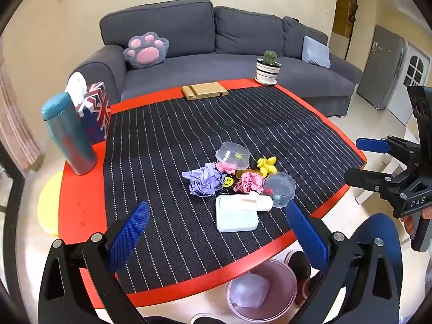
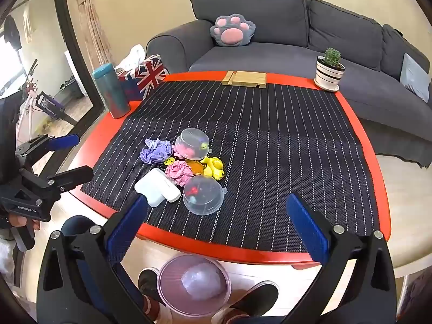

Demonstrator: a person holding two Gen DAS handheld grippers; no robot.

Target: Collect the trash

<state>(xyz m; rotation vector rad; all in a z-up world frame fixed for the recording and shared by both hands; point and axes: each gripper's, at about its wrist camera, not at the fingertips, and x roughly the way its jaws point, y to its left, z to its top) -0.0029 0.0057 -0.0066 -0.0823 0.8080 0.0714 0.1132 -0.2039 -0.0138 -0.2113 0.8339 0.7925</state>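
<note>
A pile of clutter lies on the striped mat: a crumpled purple paper (image 1: pixel 201 179) (image 2: pixel 156 150), a crumpled pink paper (image 1: pixel 249 182) (image 2: pixel 179 172), two upturned clear plastic bowls (image 1: pixel 232 155) (image 2: pixel 203 194), a yellow toy (image 1: pixel 266 165) (image 2: pixel 213 167) and a white box (image 1: pixel 237 213) (image 2: pixel 156 187). A pink bin (image 1: pixel 260 287) (image 2: pixel 193 283) with a purple wad inside stands on the floor under the table's near edge. My left gripper (image 1: pixel 217 229) is open and empty above the near edge. My right gripper (image 2: pixel 216 225) is open and empty, also at the near edge.
At the table's (image 1: pixel 81 202) far side stand a teal flask (image 1: pixel 68 135), a Union Jack tissue box (image 1: pixel 95 113), a wooden stand (image 1: pixel 205 90) and a potted cactus (image 1: pixel 267 68). A grey sofa (image 1: pixel 216 54) stands behind. The person's shoes (image 2: pixel 253 299) flank the bin.
</note>
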